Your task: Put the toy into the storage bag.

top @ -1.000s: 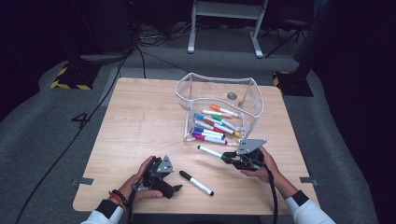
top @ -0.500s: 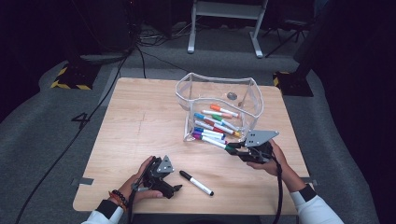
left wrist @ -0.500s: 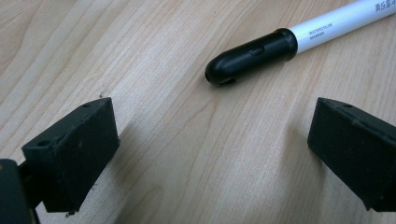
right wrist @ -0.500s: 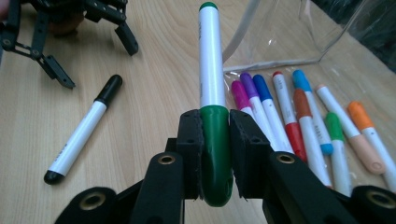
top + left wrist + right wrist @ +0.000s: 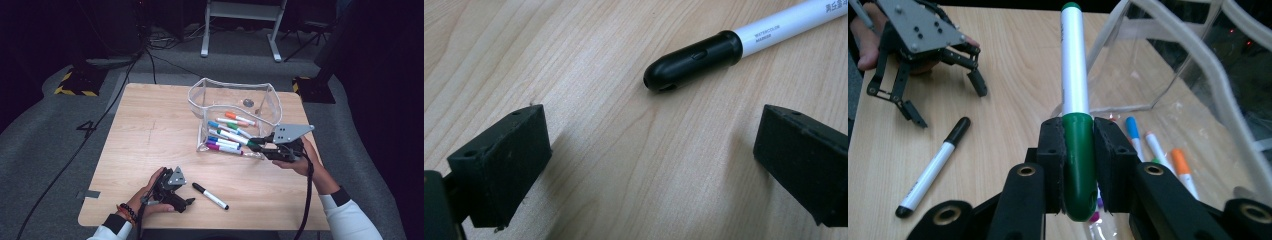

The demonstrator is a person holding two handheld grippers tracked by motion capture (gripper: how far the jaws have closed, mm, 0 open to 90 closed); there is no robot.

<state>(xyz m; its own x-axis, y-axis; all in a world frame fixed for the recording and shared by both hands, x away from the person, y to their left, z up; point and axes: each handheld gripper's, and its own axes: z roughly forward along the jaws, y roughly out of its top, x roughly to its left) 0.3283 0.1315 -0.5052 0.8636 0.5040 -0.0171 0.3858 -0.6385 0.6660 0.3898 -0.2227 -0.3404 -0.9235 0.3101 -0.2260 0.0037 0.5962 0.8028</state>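
dark floor and cables ring a pale wooden table (image 5: 150, 130), with a grey metal stand behind it. on the table's far right part stands a clear pouch (image 5: 232, 95), its top open, with several coloured markers (image 5: 227, 135) lying inside on its bottom.

right gripper (image 5: 255, 144) sits at the pouch's near right corner, held in the person's right hand (image 5: 300, 159). its jaws are clamped on a green marker (image 5: 1075, 150): in the right gripper view the green cap is squeezed between the two black pads (image 5: 1053, 155), and the white barrel runs straight out ahead of them, ending in a green tip. from above, the marker points left over the pouch's near edge, just above the markers inside; whether it touches them cannot be told.

left gripper (image 5: 187, 202) rests low on the table near the front edge, in the left hand (image 5: 150, 195). its jaws are spread wide with nothing between them; in the left gripper view bare wood lies between the two black pads (image 5: 504, 160). a black marker (image 5: 210, 195) lies flat on the table just right of this gripper, its black cap towards the jaws and its white barrel running away to the right. cap and jaws are near but apart.
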